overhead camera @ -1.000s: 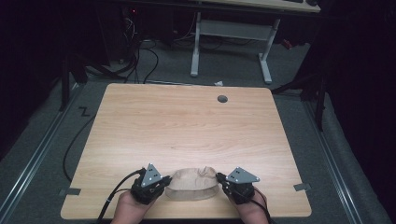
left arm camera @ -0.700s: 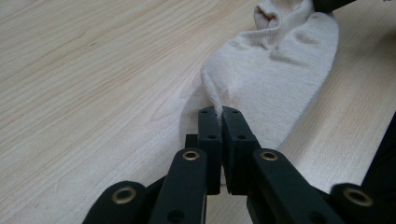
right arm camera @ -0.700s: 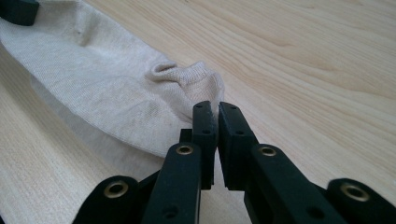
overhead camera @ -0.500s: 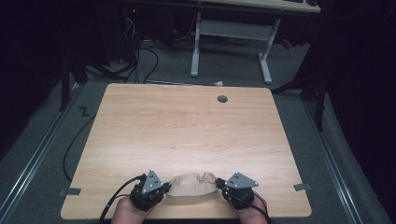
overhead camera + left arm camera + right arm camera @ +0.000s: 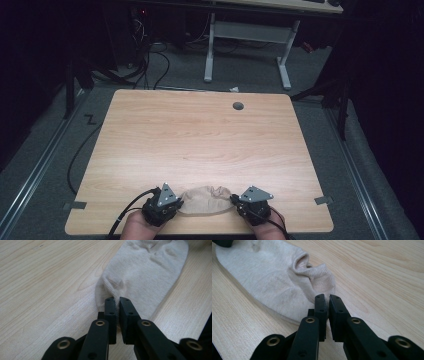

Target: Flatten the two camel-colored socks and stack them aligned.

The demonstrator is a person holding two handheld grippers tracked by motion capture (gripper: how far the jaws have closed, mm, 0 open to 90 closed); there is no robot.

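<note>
High view: beige sock (image 5: 204, 201) flat at near edge of wooden surface (image 5: 200, 135), stretched between left claw (image 5: 179, 203) and right claw (image 5: 233, 200). Left gripper view: jaws clamped on one end of the sock (image 5: 147, 272). Right gripper view: jaws pinching the other end. Likely mid-straightening or pre-fold; next needs coordinated lift, equal tension.

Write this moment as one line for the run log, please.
object: beige sock flat on table, near edge | left gripper: shut on sock end | right gripper: shut on opposite end
</note>
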